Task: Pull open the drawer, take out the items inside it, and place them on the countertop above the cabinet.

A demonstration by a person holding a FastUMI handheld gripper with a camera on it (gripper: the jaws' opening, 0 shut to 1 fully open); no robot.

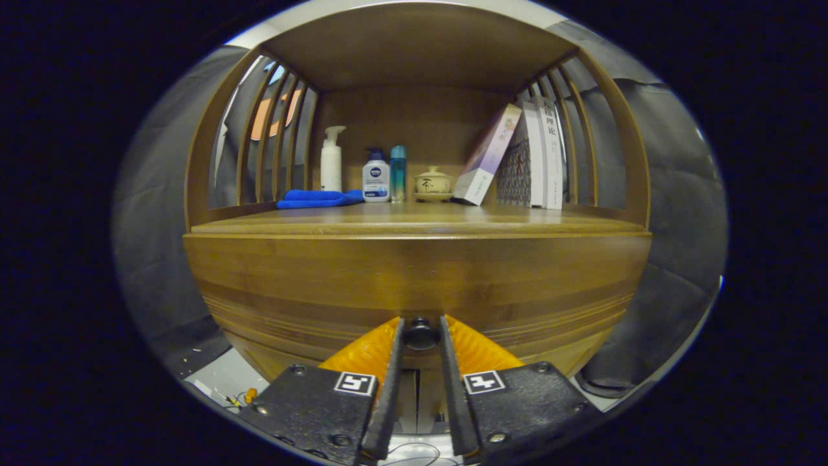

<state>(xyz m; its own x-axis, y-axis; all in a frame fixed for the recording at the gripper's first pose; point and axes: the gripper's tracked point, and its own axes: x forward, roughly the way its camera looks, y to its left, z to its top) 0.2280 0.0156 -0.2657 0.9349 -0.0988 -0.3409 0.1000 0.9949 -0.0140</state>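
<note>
- Gripper view: I have the gripper (421,336) right up against the wooden cabinet's drawer (417,285), whose front bulges across the view above the fingers
- The small dark knob (421,333) sits between the two fingertips; both black pads look pressed against its sides, so I read the gripper as clamped on the knob
- The orange fingers (365,353) fan out behind the pads on either side, each with a black block and a square marker below it
- The drawer looks closed or barely moved; I cannot tell which, and nothing of its inside is on show, so the items in it are hidden from me
- Directly above the drawer is the worktop (414,220), a bare wooden surface at its front half
- At the back of the worktop, from my left: a folded blue cloth (318,198) lying flat, a white pump bottle (331,160) standing just behind it, a shorter white pump bottle with a blue label (376,178), and a slim teal bottle (398,171) just beside that
- Next along is a small cream lidded pot (433,180) on a saucer
- Right of the pot a box (486,155) leans tilted against upright books (540,155)
- Slatted wooden sides (275,129) and a wooden top enclose the shelf space
- Below the cabinet, near the left finger, I see pale floor (226,378) with some small bits on it
</note>
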